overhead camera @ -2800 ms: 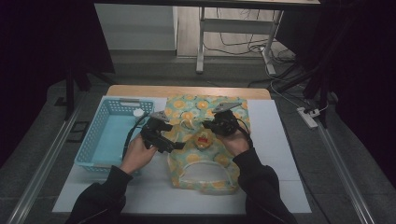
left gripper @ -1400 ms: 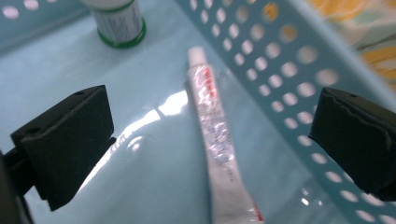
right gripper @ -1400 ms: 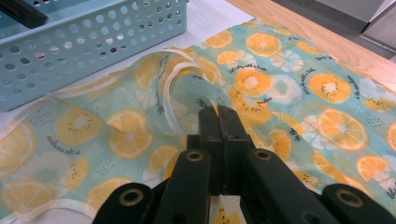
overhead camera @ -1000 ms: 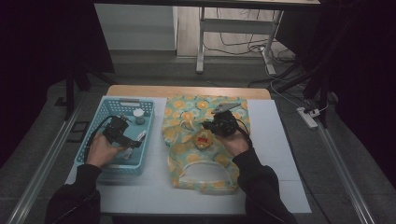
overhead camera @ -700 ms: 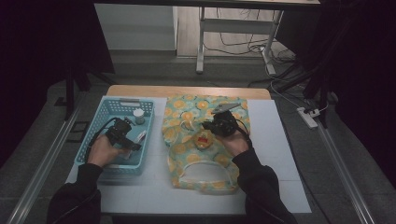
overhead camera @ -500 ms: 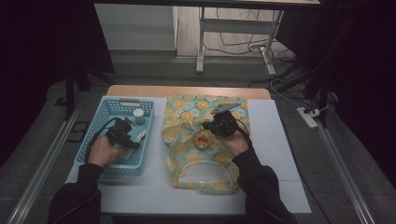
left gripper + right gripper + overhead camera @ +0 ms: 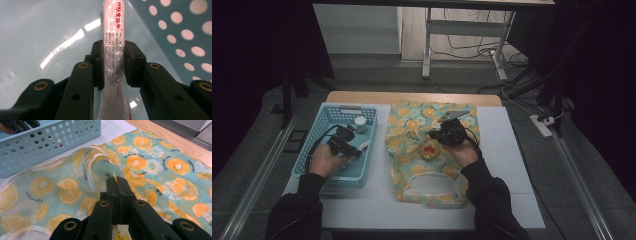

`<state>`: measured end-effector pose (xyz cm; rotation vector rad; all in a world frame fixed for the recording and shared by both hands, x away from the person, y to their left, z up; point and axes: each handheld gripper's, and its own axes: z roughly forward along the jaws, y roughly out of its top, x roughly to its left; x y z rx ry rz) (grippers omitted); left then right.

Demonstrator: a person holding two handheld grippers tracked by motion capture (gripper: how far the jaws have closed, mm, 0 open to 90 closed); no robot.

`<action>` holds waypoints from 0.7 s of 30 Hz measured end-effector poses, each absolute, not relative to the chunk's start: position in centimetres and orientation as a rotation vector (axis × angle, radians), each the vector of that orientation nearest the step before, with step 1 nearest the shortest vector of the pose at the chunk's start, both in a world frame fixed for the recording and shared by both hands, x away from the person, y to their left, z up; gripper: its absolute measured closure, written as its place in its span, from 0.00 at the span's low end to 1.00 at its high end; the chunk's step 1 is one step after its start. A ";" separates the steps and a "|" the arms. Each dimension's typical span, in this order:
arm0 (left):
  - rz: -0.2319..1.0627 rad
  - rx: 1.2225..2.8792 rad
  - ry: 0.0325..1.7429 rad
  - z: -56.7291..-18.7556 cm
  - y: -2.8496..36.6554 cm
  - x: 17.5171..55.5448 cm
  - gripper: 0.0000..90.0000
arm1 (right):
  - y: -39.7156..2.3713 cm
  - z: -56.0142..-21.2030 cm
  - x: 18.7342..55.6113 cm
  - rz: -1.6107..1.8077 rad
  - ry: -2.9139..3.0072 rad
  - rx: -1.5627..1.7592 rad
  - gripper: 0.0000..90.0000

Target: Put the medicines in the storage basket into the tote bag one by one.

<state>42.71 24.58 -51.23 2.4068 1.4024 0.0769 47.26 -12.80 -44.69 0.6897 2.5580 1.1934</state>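
While a jar [image 7: 360,123] stands by, the basket [image 7: 324,120] holds a tube [image 7: 113,50].

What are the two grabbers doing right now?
Left gripper: just closing, pads on the white tube.
Right gripper: shut on the fruit-print bag.

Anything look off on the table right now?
Nothing spilled or damaged. The bag is rumpled: a fold of cloth stands up where the right claw pinches it. The left claw has just been closing on a tube in the basket.
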 end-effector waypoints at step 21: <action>0.128 2.291 1.348 -47.6 25.4 41.9 0.81 | -12.9 -44.3 47.1 1.223 2.537 0.676 1.00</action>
